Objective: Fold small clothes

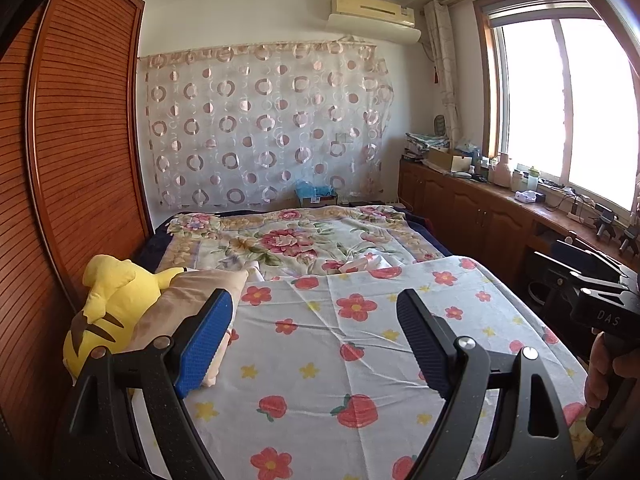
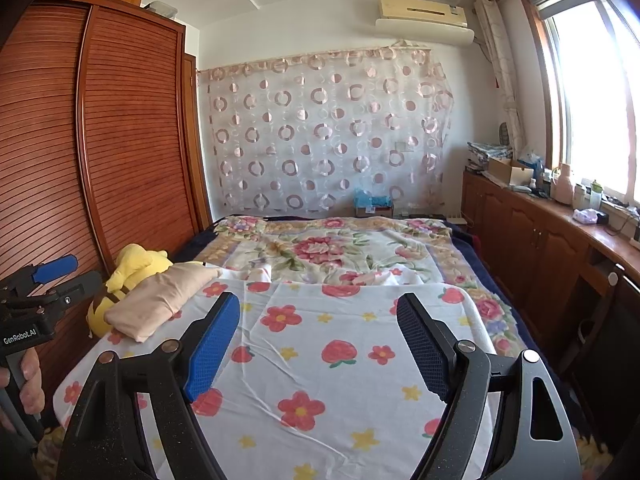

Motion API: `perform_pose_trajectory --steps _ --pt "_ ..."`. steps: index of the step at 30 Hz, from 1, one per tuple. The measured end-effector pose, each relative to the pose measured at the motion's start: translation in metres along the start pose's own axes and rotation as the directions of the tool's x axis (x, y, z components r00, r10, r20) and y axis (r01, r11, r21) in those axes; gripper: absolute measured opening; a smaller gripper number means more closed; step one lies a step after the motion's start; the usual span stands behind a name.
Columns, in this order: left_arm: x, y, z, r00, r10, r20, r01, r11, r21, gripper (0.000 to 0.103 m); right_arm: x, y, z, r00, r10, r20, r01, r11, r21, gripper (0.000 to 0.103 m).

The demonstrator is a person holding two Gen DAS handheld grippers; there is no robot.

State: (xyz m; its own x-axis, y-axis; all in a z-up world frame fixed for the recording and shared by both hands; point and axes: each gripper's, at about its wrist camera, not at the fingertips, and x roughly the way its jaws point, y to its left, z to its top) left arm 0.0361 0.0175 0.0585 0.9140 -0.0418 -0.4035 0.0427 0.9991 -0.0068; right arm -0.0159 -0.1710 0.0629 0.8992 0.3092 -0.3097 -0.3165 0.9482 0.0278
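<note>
From the left wrist view, the left tool (image 1: 314, 340) hangs over the bed with its fingers well apart and nothing between them, above a flat white cloth printed with red flowers and strawberries (image 1: 340, 344) that lies spread on the bed's near end. A folded beige garment (image 1: 188, 300) lies at the cloth's left edge, leaning on a yellow plush toy (image 1: 108, 304) beside the wardrobe (image 1: 76, 152); the left blue finger hides part of it. At the far right edge the right tool's body shows, held in a hand (image 1: 608, 364). From the right wrist view, the right tool (image 2: 318, 346) also stands apart and empty over the same printed cloth, and the beige garment (image 2: 160, 300) lies well to its left, apparently already folded, though its layers are hard to make out. The cloth looks thin, light and limp, likely to sag and slide, so it is probably best pinched at two near corners or along a hem, one tool on each.
</note>
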Motion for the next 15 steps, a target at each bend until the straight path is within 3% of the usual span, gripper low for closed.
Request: perform_pose_trajectory --steps 15 --pt "-0.0032 0.0023 0.001 1.0 0.003 0.002 -0.003 1.0 -0.003 0.085 0.0006 -0.0015 0.0002 1.0 0.005 0.0 -0.005 1.0 -0.001 0.082"
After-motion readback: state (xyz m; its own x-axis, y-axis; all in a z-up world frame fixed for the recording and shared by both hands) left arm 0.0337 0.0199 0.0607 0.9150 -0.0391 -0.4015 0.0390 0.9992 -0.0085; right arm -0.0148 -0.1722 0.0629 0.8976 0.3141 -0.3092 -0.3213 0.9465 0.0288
